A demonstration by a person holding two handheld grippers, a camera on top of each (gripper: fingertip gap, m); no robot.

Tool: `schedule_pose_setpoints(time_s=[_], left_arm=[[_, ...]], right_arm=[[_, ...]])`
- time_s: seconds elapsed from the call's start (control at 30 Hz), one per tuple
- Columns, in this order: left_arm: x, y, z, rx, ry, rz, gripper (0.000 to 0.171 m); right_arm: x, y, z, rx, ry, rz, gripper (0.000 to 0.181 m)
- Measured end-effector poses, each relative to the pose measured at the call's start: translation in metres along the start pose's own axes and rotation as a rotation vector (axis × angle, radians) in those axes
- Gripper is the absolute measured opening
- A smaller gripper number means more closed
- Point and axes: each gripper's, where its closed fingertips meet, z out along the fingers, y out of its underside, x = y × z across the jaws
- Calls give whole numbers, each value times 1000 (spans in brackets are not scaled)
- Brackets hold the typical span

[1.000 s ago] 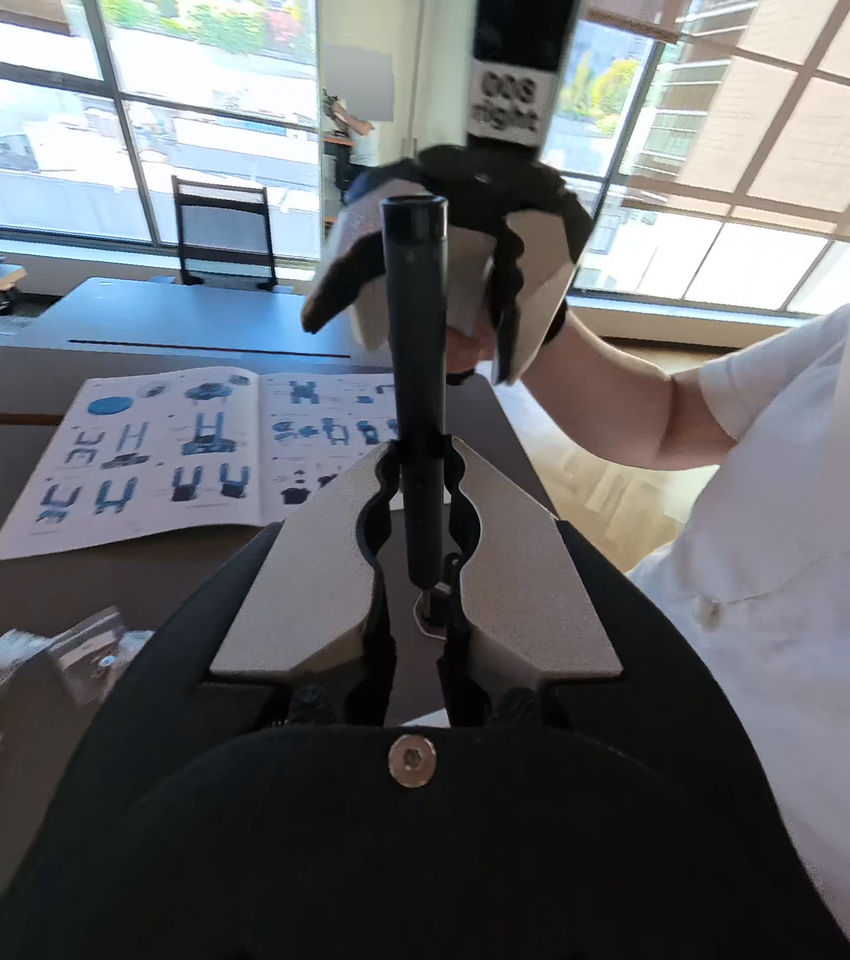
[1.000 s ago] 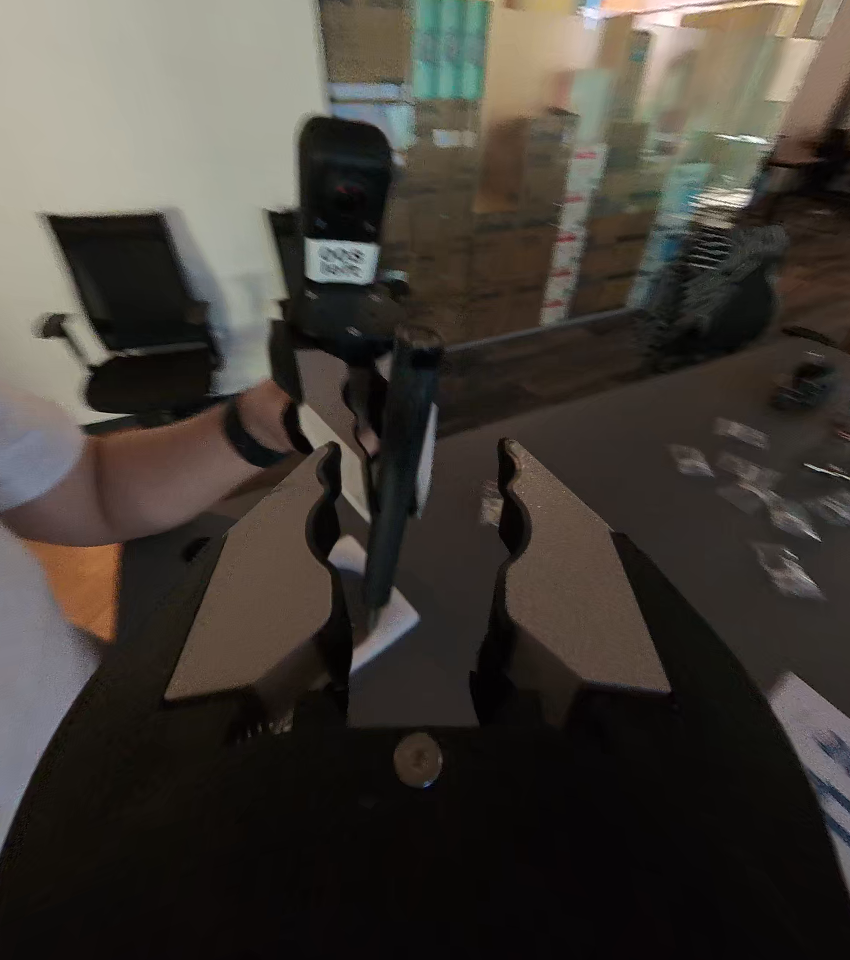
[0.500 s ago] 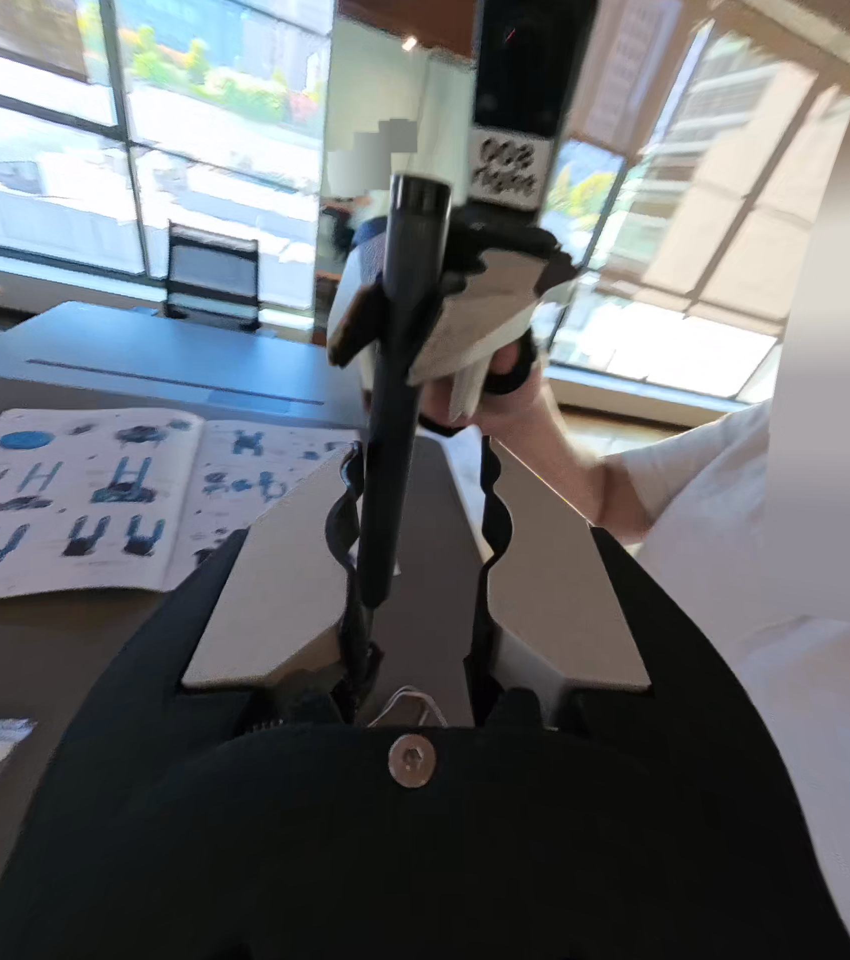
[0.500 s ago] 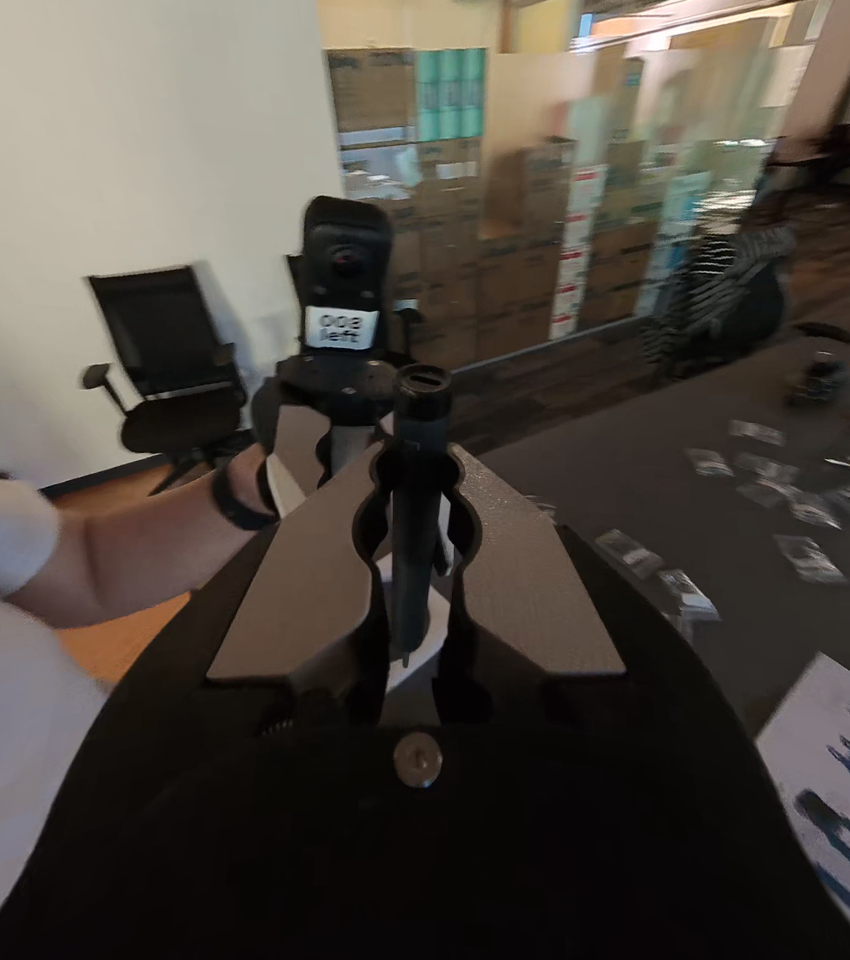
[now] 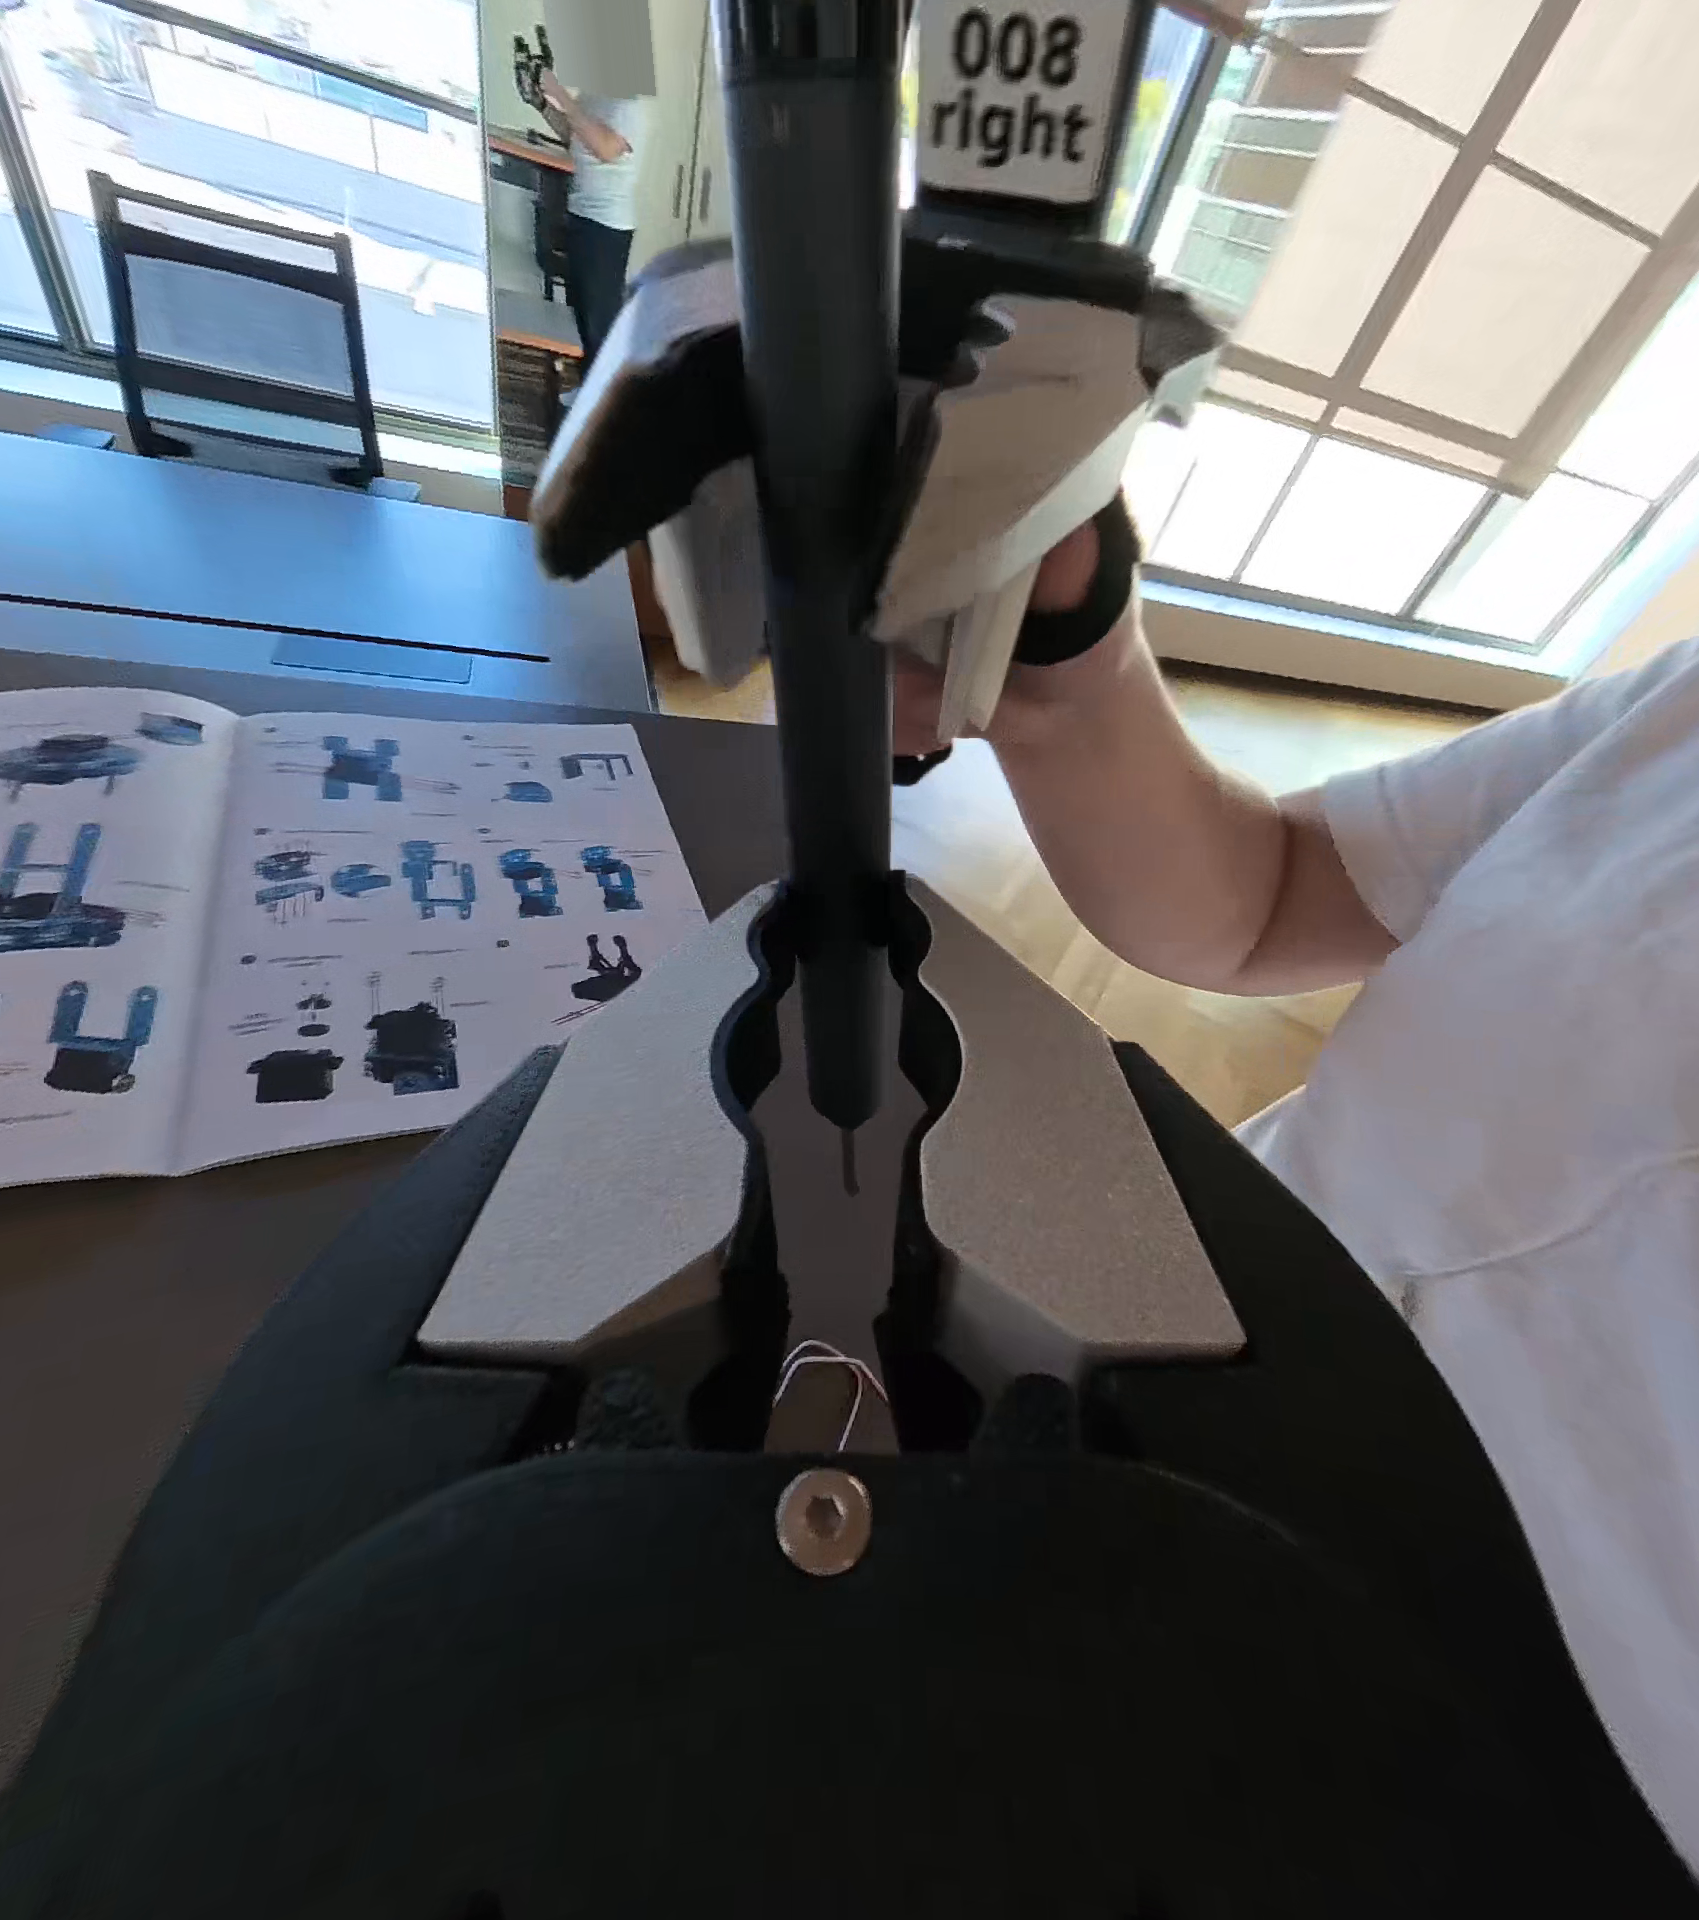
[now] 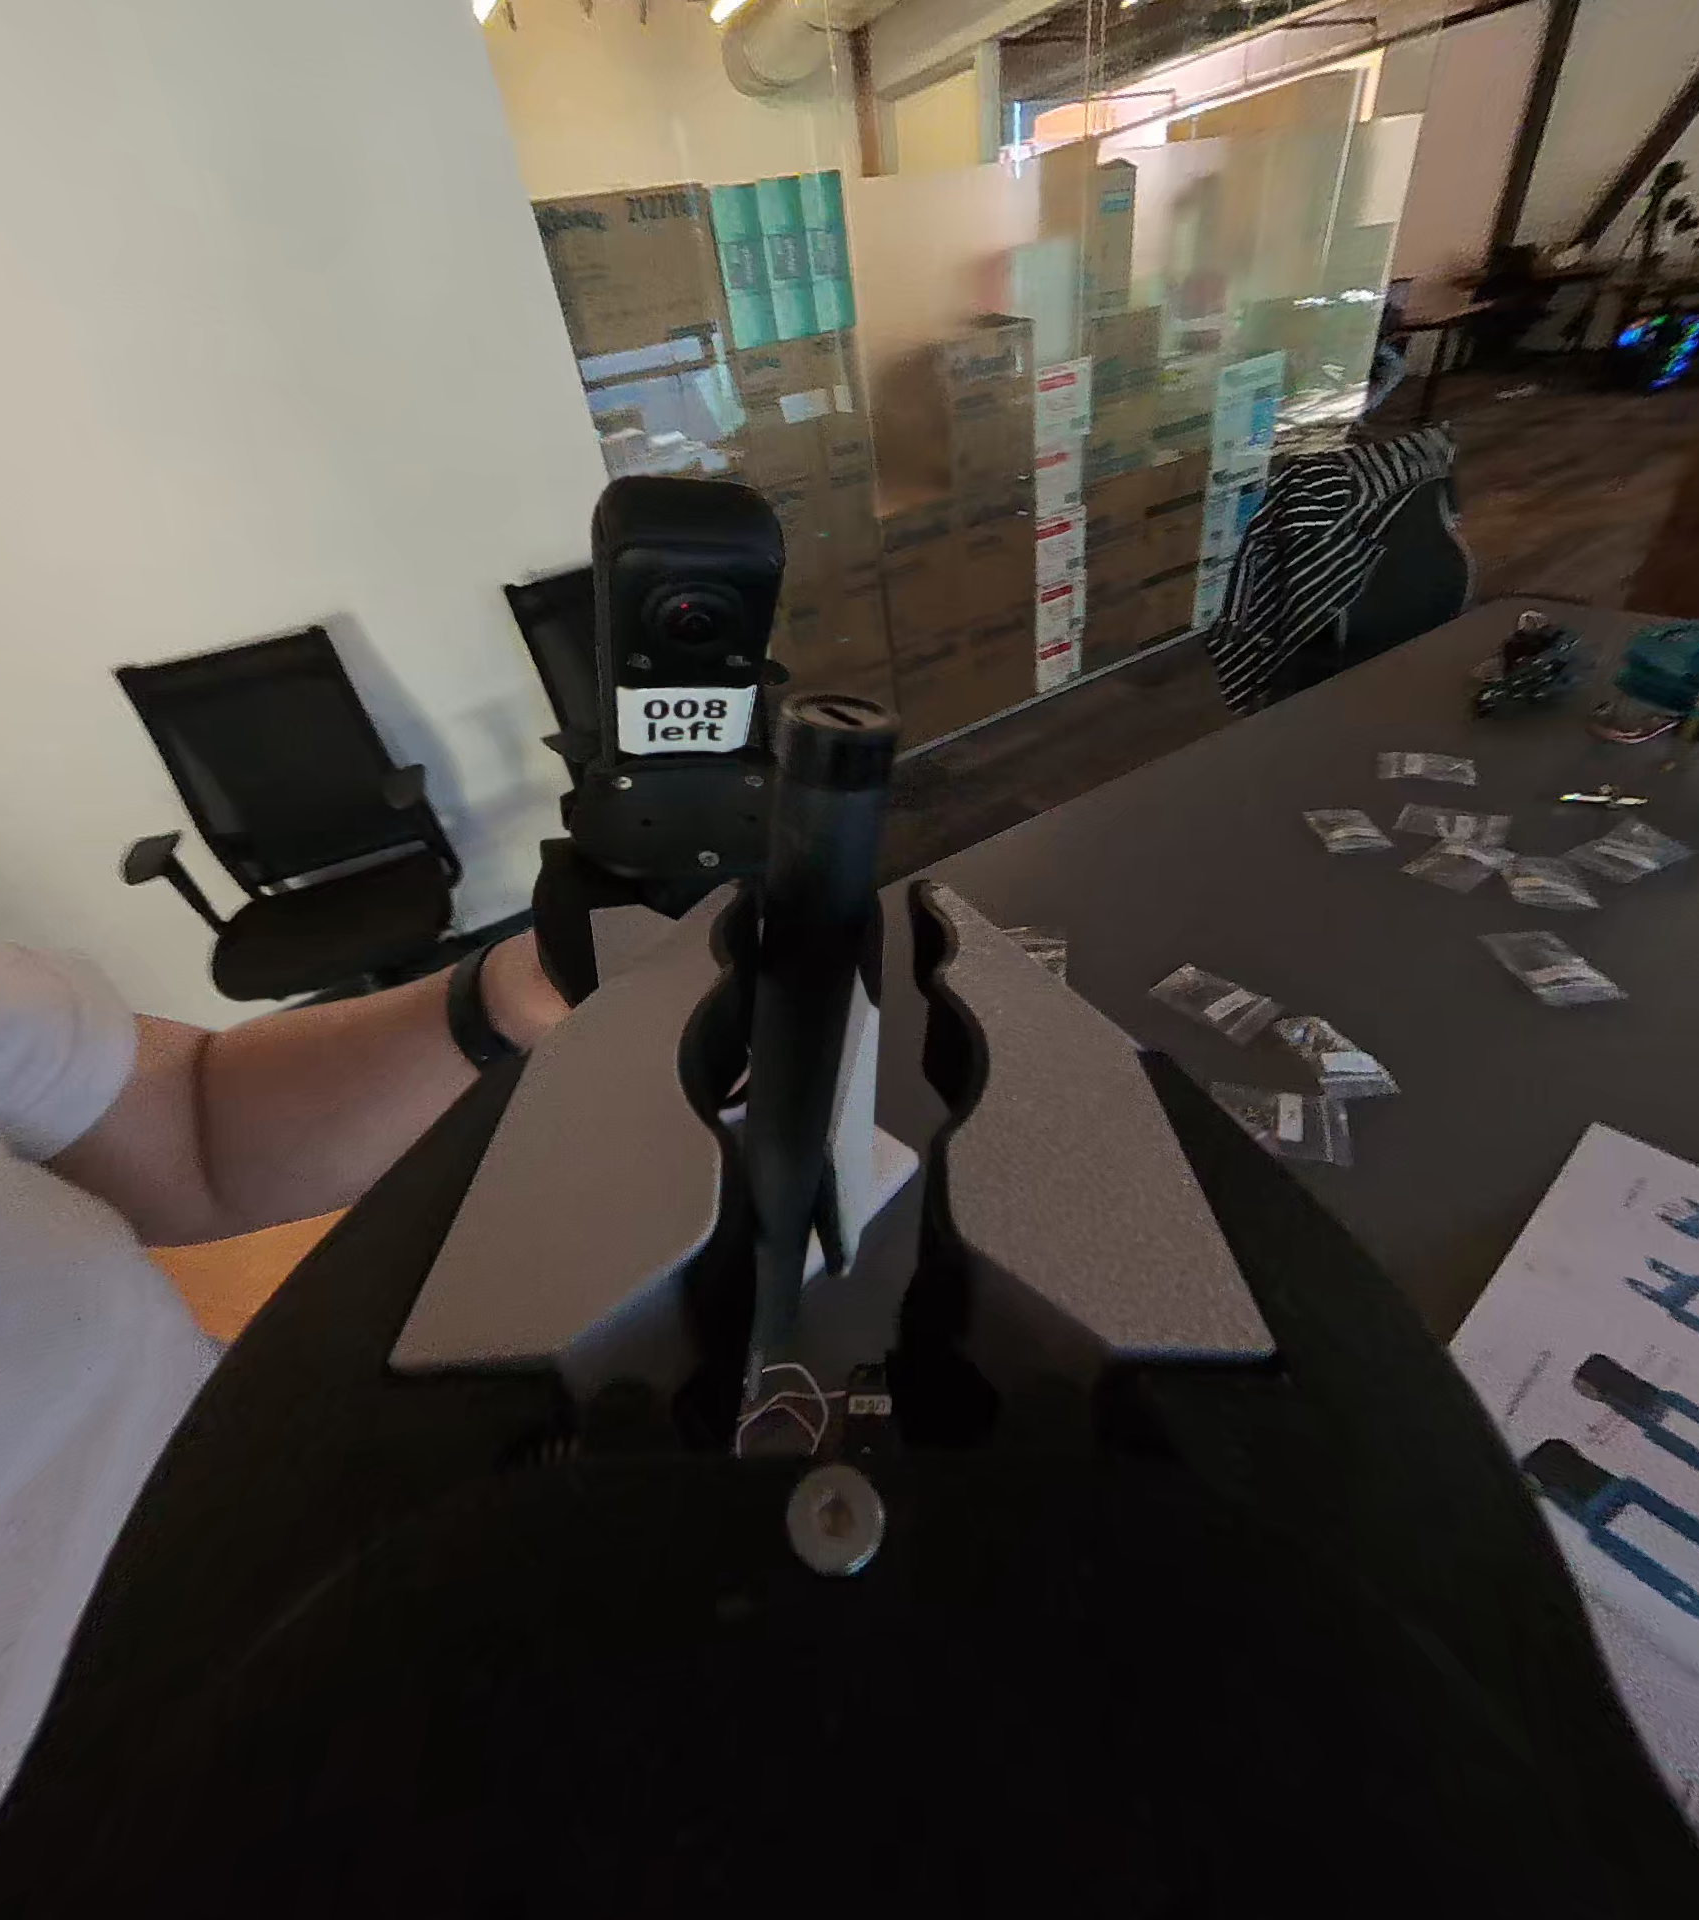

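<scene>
A dark, slim electric screwdriver (image 5: 834,790) stands upright with its thin bit (image 5: 850,1164) pointing down. My left gripper (image 5: 840,906) is shut on its lower end, just above the bit. My right gripper (image 5: 803,540) sits higher on the shaft. In the right wrist view the screwdriver (image 6: 814,987) leans on one finger of the right gripper (image 6: 829,899). Those jaws stand slightly apart, with a gap on the other side. The left gripper's camera mount (image 6: 684,790) shows just behind.
An open instruction booklet (image 5: 253,935) lies on the dark table (image 5: 45,1351) to the left, and it also shows in the right wrist view (image 6: 1676,1403). Several small plastic bags (image 6: 1447,831) are scattered further along the table. Office chairs (image 6: 305,800) stand by the wall. A person's forearm (image 5: 1188,862) is on the right. Some 8 cm of space lies between my two pairs of fingers.
The left gripper, open half a second ago, has shut on the screwdriver near its bit. The right gripper, shut on it then, has loosened. The two grippers have come closer together.
</scene>
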Motion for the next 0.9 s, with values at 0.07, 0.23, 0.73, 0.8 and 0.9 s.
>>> schedule_pose_setpoints(time_s=[0.07,0.23,0.73,0.8,0.9], left_arm=[[1,1,3,-13,10,12,15],[4,5,7,-31,33,29,15],[18,-87,-14,32,-221,273,39],[22,-84,-6,25,-205,292,16],[23,-83,0,15,-200,287,15]], right_arm=[[1,8,-6,19,-60,48,34],[-9,11,-16,120,-113,81,16],[-3,19,-18,-84,293,-358,16],[-2,18,-21,-85,303,-363,16],[-3,20,-26,-70,277,-345,16]])
